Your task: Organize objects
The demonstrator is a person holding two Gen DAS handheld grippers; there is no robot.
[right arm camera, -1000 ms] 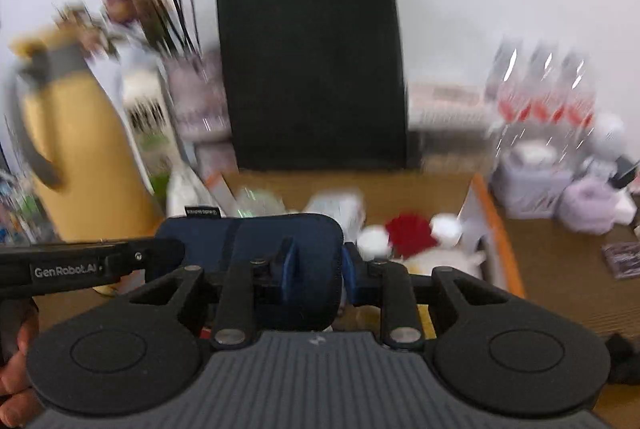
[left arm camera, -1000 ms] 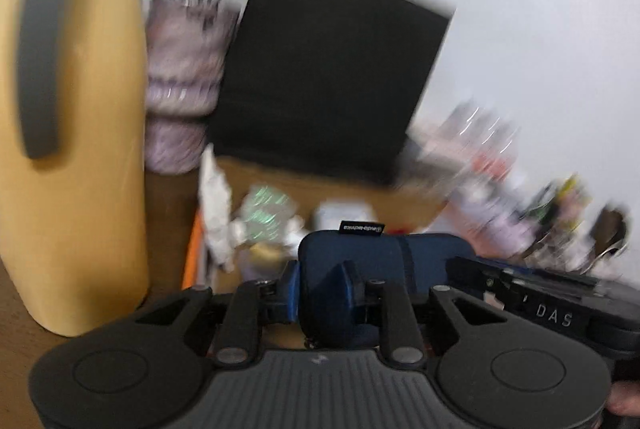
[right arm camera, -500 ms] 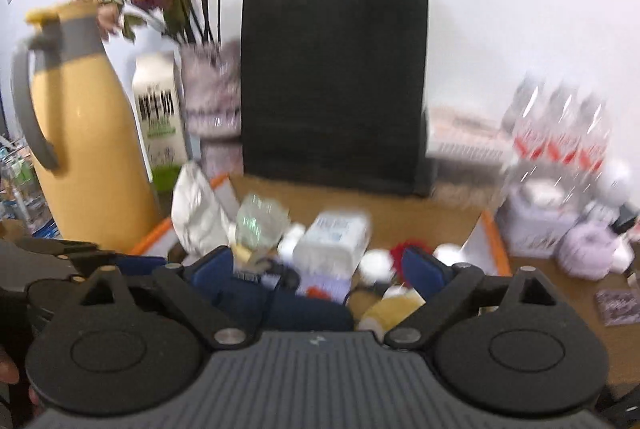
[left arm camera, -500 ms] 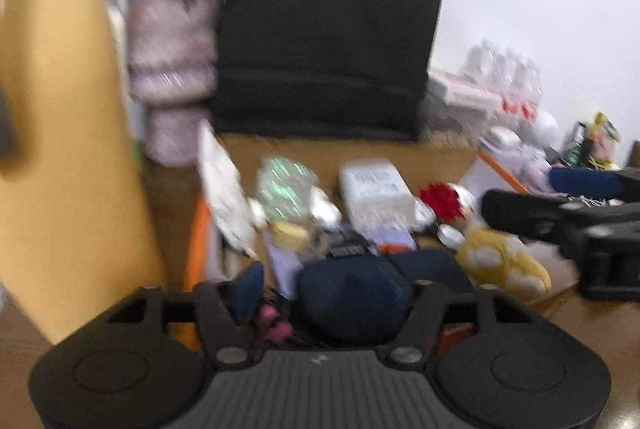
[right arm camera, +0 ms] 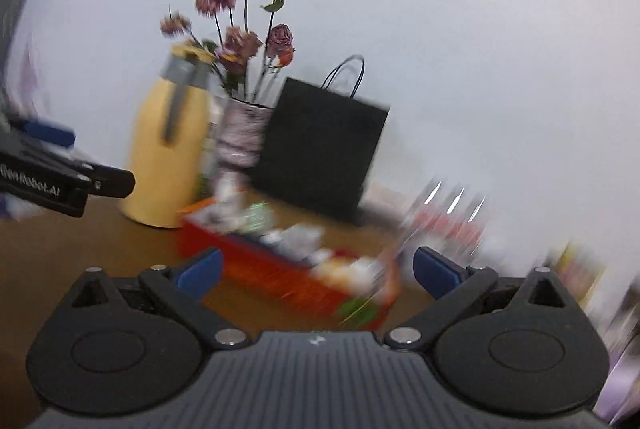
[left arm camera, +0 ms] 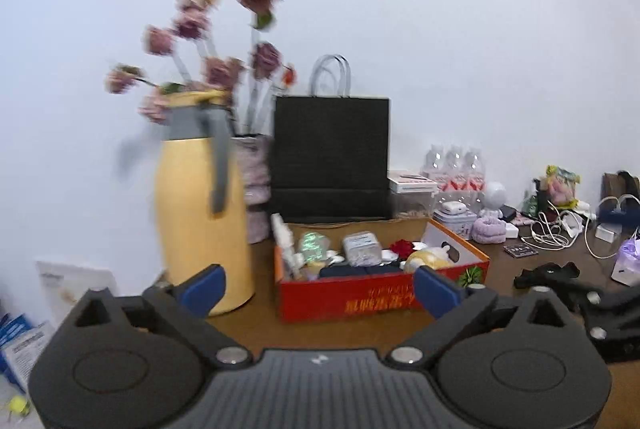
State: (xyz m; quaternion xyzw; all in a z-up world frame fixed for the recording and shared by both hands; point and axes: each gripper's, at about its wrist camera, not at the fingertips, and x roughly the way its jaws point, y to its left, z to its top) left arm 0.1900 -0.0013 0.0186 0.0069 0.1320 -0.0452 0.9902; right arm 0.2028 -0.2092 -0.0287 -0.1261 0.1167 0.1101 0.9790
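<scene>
blurred red box (right arm camera: 280, 269) contents unreadable; both tongs (left arm camera: 318, 287) (right arm camera: 316, 269) just spread wide, empty.

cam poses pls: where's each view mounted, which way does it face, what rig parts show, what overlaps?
Left wrist: on the left gripper, facing the red box and black bag head-on; open blue pads, right gripper at right edge.
Right wrist: on the right gripper, same way but rolled, blurred; open pads, left gripper at left edge.
Shared: box, bag, yellow jug, flowers.
</scene>
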